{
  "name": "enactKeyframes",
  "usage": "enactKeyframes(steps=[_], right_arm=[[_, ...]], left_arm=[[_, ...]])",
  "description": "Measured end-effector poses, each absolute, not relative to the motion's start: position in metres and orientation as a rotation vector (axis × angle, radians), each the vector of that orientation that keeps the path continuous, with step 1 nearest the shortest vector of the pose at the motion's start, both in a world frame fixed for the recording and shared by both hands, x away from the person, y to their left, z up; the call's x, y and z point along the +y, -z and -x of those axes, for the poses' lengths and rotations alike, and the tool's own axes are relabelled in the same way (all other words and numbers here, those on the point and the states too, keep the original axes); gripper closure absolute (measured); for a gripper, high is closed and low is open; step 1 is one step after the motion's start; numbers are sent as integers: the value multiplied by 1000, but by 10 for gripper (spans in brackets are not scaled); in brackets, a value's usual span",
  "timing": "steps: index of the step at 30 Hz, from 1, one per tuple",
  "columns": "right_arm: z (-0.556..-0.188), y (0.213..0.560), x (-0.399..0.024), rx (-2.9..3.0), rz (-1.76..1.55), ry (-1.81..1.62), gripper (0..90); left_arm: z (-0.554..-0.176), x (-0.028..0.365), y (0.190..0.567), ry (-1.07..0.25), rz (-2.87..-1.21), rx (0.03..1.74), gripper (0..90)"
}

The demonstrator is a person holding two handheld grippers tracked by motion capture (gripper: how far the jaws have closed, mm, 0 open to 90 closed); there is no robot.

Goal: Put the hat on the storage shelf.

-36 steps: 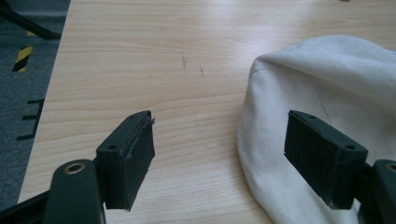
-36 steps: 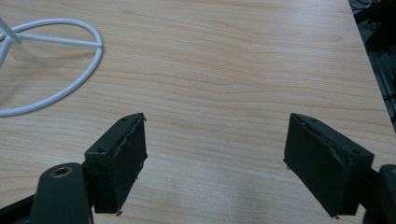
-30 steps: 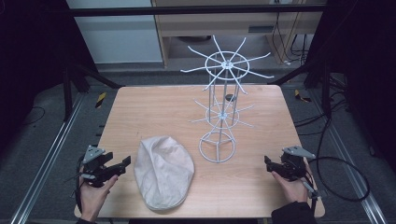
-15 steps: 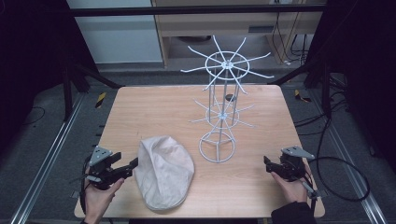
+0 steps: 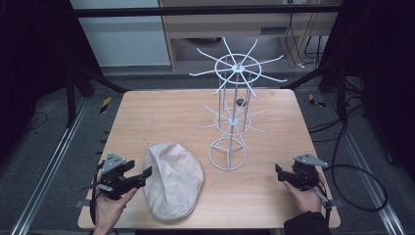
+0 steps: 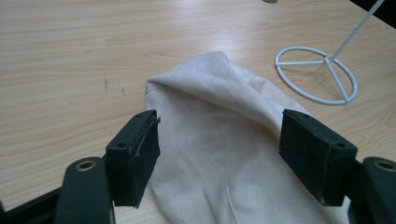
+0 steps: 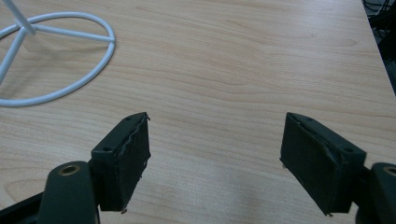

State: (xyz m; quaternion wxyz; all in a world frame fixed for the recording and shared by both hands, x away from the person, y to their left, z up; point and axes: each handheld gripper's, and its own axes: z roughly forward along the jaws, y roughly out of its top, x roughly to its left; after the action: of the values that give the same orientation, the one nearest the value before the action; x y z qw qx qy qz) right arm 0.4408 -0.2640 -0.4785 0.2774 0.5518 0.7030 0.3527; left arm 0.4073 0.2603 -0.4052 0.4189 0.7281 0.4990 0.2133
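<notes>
**Cap not yet picked up, left gripper arrives at it**

The table (image 5: pixel 147 112) carries the white wire rack (image 5: pixel 234 117), whose hooks are all bare. The beige cap (image 5: pixel 172 180) lies flat just left of the rack's base ring, so hanging it appears to remain entirely. Compared with a second ago, the left gripper (image 5: pixel 145 173) is nearer the cap; its jaws have just been closing slightly but stand released around the cap's edge without pressing. The right gripper (image 5: pixel 279 171), right of the rack, is released and empty.

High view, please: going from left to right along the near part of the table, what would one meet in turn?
Left gripper → beige cap → ring base of the white wire rack → right gripper.
</notes>
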Motion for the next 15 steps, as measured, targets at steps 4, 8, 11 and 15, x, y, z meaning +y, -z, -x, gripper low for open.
enactKeyframes(steps=[4, 8, 11, 15], right_arm=[[-440, 479, -265, 1884, -1484, -950, 238], [-440, 479, -265, 1887, -1487, -952, 238], [-440, 479, -264, 1886, -1489, -947, 237], [-440, 479, -265, 1887, -1487, -949, 237]], left_arm=[[-408, 252, 401, -531, -1839, 1238, 288], [-408, 246, 400, -529, -1855, 1231, 288], [-408, 238, 398, -525, -1881, 1221, 288], [-409, 234, 396, -529, -1898, 1212, 291]])
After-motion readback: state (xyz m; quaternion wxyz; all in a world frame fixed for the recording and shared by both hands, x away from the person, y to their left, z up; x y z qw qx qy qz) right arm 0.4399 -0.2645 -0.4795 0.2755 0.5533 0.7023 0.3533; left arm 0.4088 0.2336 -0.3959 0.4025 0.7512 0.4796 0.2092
